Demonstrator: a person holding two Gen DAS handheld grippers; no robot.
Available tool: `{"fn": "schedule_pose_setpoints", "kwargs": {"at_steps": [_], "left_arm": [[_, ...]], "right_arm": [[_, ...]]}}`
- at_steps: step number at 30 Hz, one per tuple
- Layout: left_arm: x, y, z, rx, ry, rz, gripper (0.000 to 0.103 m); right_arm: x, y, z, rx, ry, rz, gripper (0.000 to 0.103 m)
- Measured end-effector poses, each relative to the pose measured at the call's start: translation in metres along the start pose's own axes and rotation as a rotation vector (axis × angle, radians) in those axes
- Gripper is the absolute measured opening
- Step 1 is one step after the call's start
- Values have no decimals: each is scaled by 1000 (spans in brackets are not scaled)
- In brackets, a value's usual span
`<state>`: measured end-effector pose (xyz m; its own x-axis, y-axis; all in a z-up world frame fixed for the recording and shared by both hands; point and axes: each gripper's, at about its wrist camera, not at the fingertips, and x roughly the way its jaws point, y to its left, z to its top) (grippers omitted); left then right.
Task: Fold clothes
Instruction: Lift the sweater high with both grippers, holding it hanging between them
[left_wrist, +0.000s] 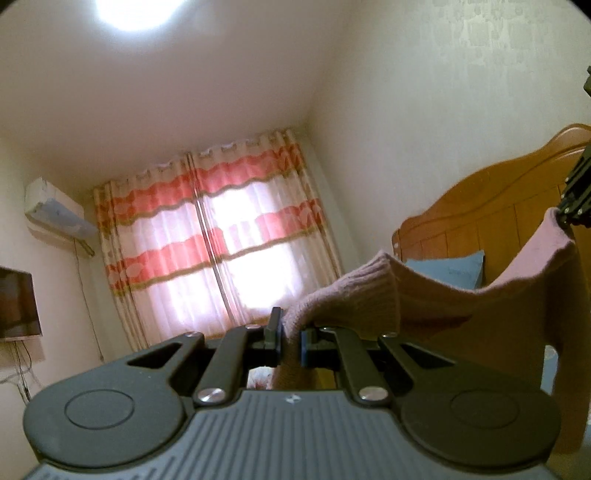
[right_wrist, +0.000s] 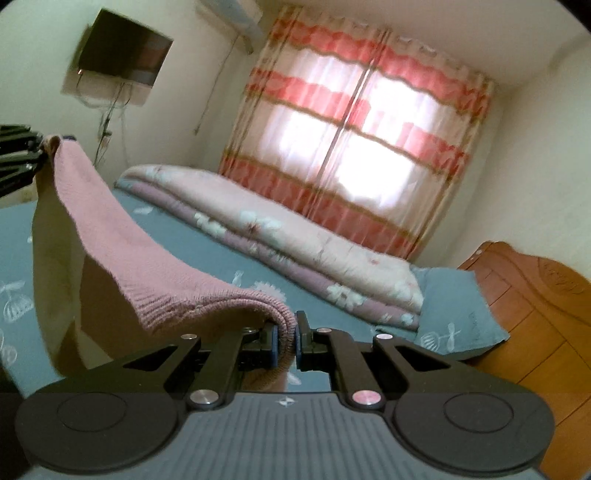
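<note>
Two claws clamp ribbed pink knit sweater (right_wrist: 122, 254), sagging between.

Warm dim room, glare from ceiling lamp (left_wrist: 129, 11) and backlit curtains (right_wrist: 354, 147), soft blur, fisheye-bent edges.

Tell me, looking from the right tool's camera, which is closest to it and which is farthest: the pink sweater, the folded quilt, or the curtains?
1. Pink sweater: pinched in the right tool, stretching left.
2. Folded quilt: on the bed, in the middle.
3. Curtains: on the far wall, behind the quilt.
</note>
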<state>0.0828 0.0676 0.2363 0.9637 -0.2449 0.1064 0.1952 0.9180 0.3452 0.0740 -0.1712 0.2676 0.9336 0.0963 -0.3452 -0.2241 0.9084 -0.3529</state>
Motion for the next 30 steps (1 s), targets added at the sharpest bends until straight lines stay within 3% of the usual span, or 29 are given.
{"fn": "schedule_pose_setpoints", "kwargs": {"at_steps": [8,18,30], "left_arm": [[-1,6,14,-17,-36,16,6],[13,-3,-22,-15,61,-34,6],[46,-5,-53,-38,150,-47,7]], "right_arm": [[-13,-13,13,32,-81,-32,10],[19,-4,-13,-1,18,-30,10],[67,-3,-25,11,44,-47,11]]}}
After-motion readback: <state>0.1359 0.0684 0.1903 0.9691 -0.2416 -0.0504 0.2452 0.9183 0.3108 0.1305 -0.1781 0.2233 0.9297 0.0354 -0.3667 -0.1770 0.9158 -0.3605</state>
